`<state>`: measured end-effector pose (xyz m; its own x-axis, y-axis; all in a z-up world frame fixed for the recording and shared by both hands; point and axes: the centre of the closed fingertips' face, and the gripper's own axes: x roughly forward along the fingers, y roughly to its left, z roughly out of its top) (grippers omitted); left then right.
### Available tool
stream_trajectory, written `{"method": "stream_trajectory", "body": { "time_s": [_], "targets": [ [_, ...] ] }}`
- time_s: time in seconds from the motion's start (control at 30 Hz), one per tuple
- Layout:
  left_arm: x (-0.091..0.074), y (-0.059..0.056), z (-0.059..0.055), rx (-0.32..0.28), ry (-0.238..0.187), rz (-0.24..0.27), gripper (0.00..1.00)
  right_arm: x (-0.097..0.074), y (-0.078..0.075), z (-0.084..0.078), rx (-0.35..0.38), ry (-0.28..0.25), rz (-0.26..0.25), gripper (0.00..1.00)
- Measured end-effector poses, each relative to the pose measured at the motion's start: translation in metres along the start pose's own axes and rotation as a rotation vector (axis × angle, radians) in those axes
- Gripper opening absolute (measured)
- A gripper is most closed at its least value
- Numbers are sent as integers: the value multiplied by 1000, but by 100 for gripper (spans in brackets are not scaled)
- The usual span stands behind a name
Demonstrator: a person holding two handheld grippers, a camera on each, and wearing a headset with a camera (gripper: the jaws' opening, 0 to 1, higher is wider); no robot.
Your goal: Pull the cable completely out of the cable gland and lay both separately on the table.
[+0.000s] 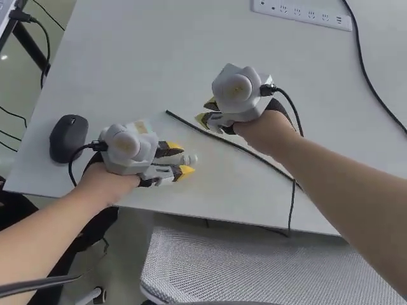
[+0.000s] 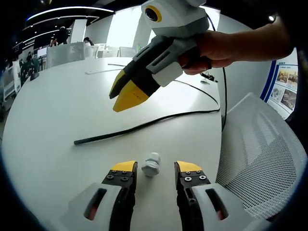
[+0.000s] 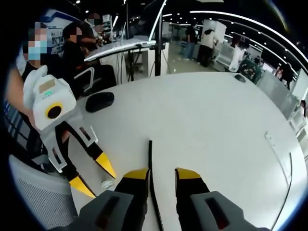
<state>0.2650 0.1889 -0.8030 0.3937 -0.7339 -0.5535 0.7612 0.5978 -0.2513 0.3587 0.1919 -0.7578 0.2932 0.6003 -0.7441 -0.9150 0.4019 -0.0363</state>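
the cable (image 1: 222,141) is black, the cable gland (image 2: 151,164) white, the table (image 1: 159,57) pale grey. left gripper (image 1: 186,162) and right gripper (image 1: 205,110): light grey shells, black jaws, yellow tips. black mouse (image 1: 67,135), white power strip (image 1: 302,13), white fine-mesh chair (image 1: 254,267).

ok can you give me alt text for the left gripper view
The left gripper, jaws open, frames a small white cable gland lying on the white table between its yellow tips. Beyond it a black cable lies apart from the gland, and the right gripper, held in a hand, points down toward the cable.
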Motion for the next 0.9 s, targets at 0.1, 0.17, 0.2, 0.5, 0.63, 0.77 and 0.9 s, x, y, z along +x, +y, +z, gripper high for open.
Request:
{"method": "stream_trajectory", "body": {
  "time_s": [0.1,0.17,0.2,0.5,0.63,0.77,0.9],
  "targets": [
    [-5,-9,6,-15,-20,-3,32,-17,-3,6,-17,-33,0,18],
    [-9,-12,10,-14,-30,3,34,-27,-5,8,-9,-53,0,20],
    [-11,-13,12,-15,-35,8,34,-35,-7,11,-5,-71,0,20],
    [-32,-21,32,-55,-88,43,43,-99,-12,21,16,-197,-19,27],
    [-41,-25,42,-97,-124,57,44,-131,-14,11,48,-228,-33,27],
    [-48,-30,50,-129,-154,68,49,-156,-14,0,73,-253,-45,28],
    [-54,-37,57,-134,-169,75,51,-179,-12,-4,132,-312,-40,32]
  ]
}}
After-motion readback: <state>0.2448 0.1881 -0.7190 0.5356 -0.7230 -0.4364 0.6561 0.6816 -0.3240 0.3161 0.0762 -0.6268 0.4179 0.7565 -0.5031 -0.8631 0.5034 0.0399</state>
